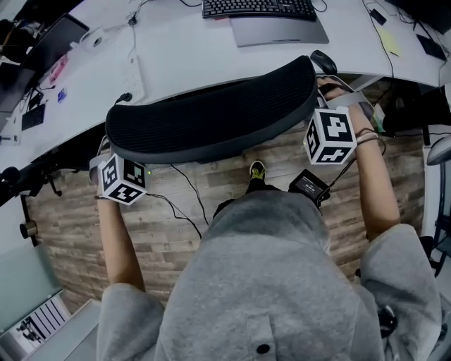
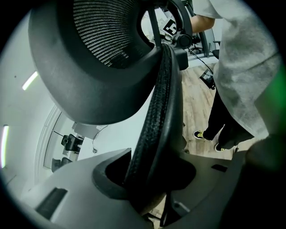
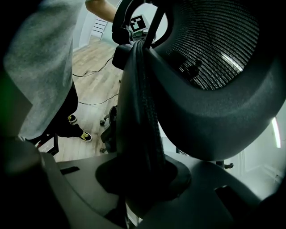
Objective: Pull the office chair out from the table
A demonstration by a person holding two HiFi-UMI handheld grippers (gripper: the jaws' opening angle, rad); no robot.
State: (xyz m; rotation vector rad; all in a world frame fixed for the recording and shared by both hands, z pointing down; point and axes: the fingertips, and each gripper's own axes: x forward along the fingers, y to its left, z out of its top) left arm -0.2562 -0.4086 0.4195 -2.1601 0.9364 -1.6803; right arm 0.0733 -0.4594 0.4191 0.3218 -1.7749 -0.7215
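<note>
I had both tongs clamped on the office chair (image 1: 211, 120). The left tongs (image 2: 149, 176) gripped the left edge of its dark mesh backrest, with the padded rim running up between the jaws. The right tongs (image 3: 143, 179) gripped the right edge the same way. In the head view the curved top of the backrest lay across the frame between the two marker cubes, its far side at the rim of the white counter (image 1: 176, 63). The chair stood between the counter and the person in the grey hoodie (image 1: 268, 282), over a wooden floor (image 1: 162, 236). A black-and-yellow shoe (image 1: 257, 170) showed just below the backrest. On the counter sat a keyboard (image 1: 257, 8) and, near the chair's right end, a black mouse (image 1: 324, 61).
</note>
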